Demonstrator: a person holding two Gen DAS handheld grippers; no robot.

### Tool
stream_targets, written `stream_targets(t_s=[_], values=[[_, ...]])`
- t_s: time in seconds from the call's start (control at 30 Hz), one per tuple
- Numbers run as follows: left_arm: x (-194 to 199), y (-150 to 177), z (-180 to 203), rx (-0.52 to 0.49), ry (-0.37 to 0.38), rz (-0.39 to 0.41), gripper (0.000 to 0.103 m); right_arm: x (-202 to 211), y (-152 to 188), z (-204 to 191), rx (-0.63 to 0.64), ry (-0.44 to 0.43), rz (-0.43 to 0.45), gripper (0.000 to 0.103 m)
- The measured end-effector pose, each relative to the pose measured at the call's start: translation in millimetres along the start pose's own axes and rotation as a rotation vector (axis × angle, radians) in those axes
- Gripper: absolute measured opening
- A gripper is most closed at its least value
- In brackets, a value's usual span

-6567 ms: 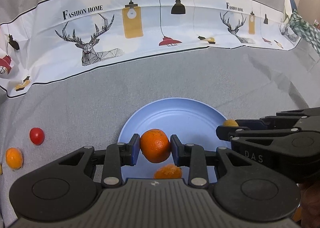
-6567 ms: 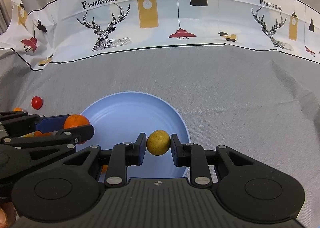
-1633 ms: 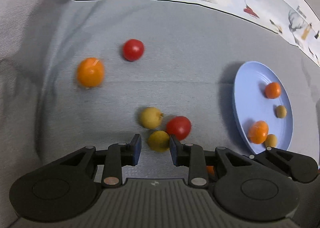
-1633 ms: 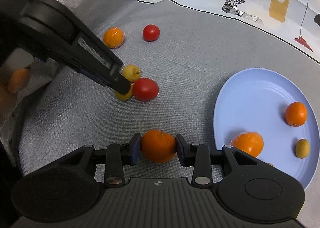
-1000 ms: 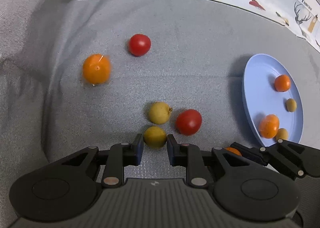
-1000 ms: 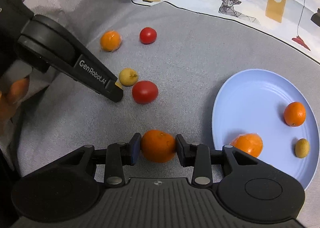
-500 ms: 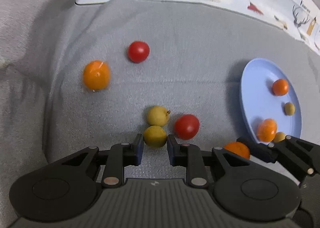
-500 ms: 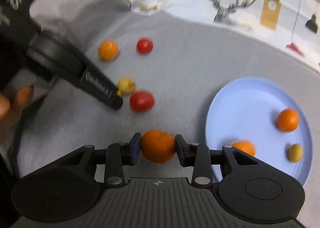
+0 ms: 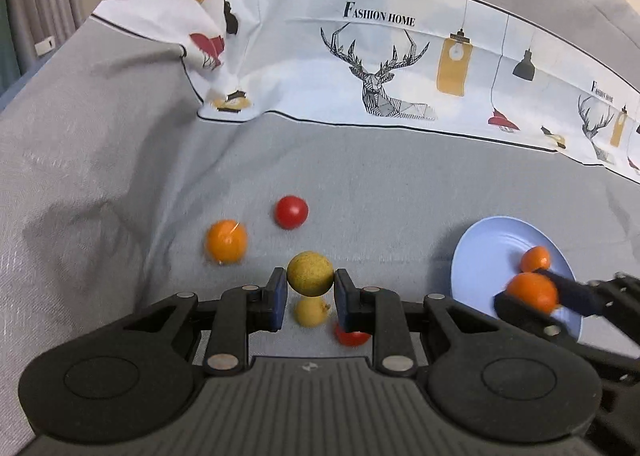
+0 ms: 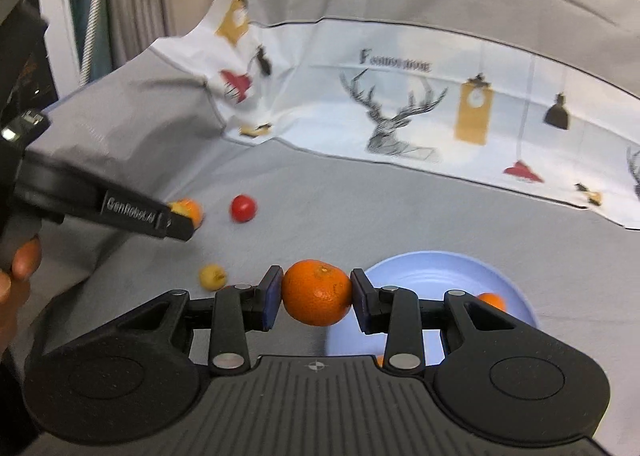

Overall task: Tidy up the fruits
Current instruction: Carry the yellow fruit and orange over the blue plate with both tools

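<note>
Cloth (image 9: 120,160), grey, covers the whole surface, w/ a printed white deer strip (image 9: 380,72) at the back. Blue plate (image 9: 480,272) sits at right, holding a small orange (image 9: 535,258). Right gripper (image 10: 316,293) pinches an orange (image 10: 316,292) near the plate's edge. Left gripper (image 9: 310,280) is clamped on a yellow-green fruit (image 9: 310,274), lifted off the cloth. Loose on the cloth: orange fruit (image 9: 225,241), red tomato (image 9: 291,212), yellow fruit (image 9: 308,311) and a 2nd tomato (image 9: 352,337) under the left fingers.
</note>
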State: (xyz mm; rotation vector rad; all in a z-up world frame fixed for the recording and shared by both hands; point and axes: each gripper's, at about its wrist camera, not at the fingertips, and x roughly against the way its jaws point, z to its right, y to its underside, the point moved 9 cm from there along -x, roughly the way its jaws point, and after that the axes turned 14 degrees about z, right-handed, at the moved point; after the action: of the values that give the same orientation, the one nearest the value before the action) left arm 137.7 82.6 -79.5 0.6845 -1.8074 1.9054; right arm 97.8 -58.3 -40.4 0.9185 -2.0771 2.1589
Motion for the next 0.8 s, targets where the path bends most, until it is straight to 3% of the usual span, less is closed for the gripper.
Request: stream_targets(t_s=[0.57, 0.8], values=[[-15, -10, 45, -0.020, 0.070, 0.065, 0.027, 22, -20, 72, -0.113, 0.150, 0.072, 0.038], [-17, -12, 66, -0.018, 0.137, 0.087, 0.027, 31, -17, 135, -0.276, 0.312, 0.098, 0.038]])
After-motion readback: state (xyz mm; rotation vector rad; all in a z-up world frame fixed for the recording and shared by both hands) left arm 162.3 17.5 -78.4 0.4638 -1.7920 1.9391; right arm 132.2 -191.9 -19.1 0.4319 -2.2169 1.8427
